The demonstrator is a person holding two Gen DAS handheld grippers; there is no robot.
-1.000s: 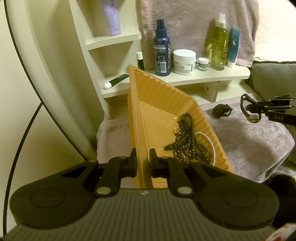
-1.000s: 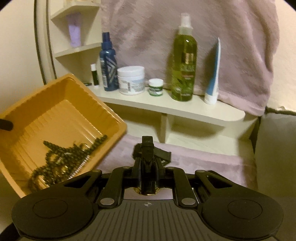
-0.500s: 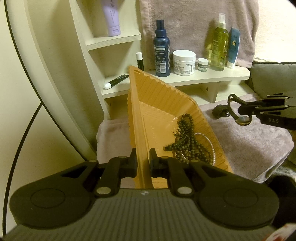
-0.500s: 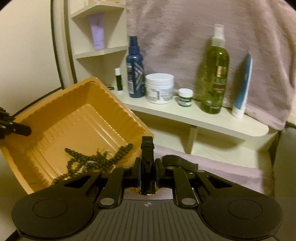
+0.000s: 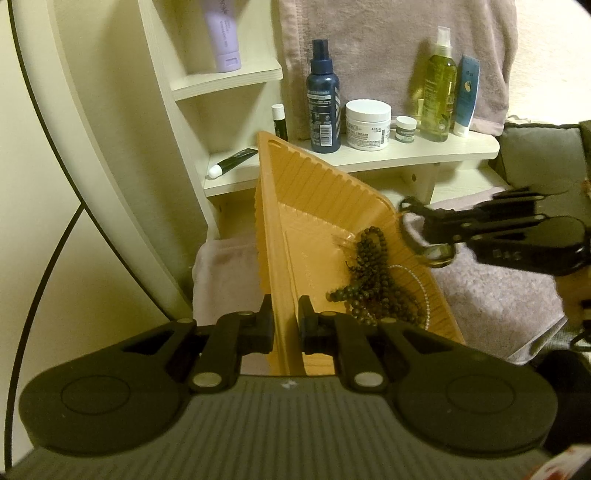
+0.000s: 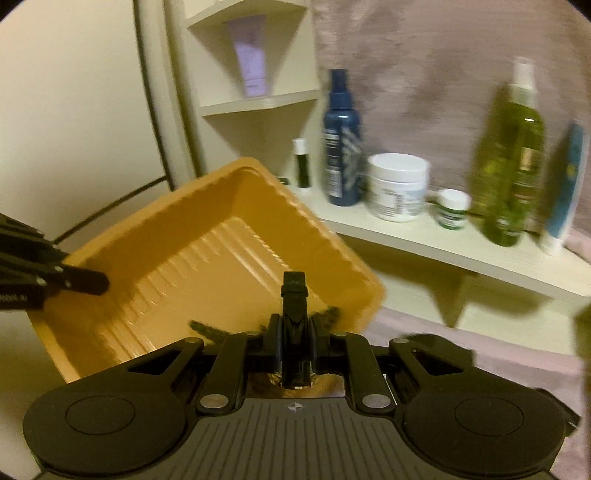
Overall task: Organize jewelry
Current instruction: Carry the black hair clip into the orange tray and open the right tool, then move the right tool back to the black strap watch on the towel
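An orange ribbed tray point(image 5: 314, 229) is held tilted, with my left gripper point(image 5: 286, 321) shut on its near rim. Dark bead necklaces point(image 5: 373, 280) and a thin pearl strand point(image 5: 421, 288) lie heaped in its low corner. My right gripper point(image 5: 428, 229) comes in from the right, shut on a black-strapped watch point(image 5: 439, 255) with a gold case, which hangs right at the tray's right rim. In the right wrist view the watch strap point(image 6: 294, 295) stands up between the right gripper's point(image 6: 294, 332) fingers. Beyond it lies the tray point(image 6: 221, 229), with the left gripper point(image 6: 88, 282) on its left rim.
Behind the tray a cream shelf point(image 5: 424, 157) carries a blue spray bottle point(image 5: 324, 107), a white jar point(image 5: 368, 123), a small jar, a green bottle point(image 5: 439, 85) and a blue tube. A lavender tube point(image 5: 223, 33) stands on a higher shelf. A pink towel point(image 5: 498, 295) covers the surface below.
My right gripper has carried the watch leftward, from over the towel to the tray's right rim. The left gripper and the tray have stayed put.
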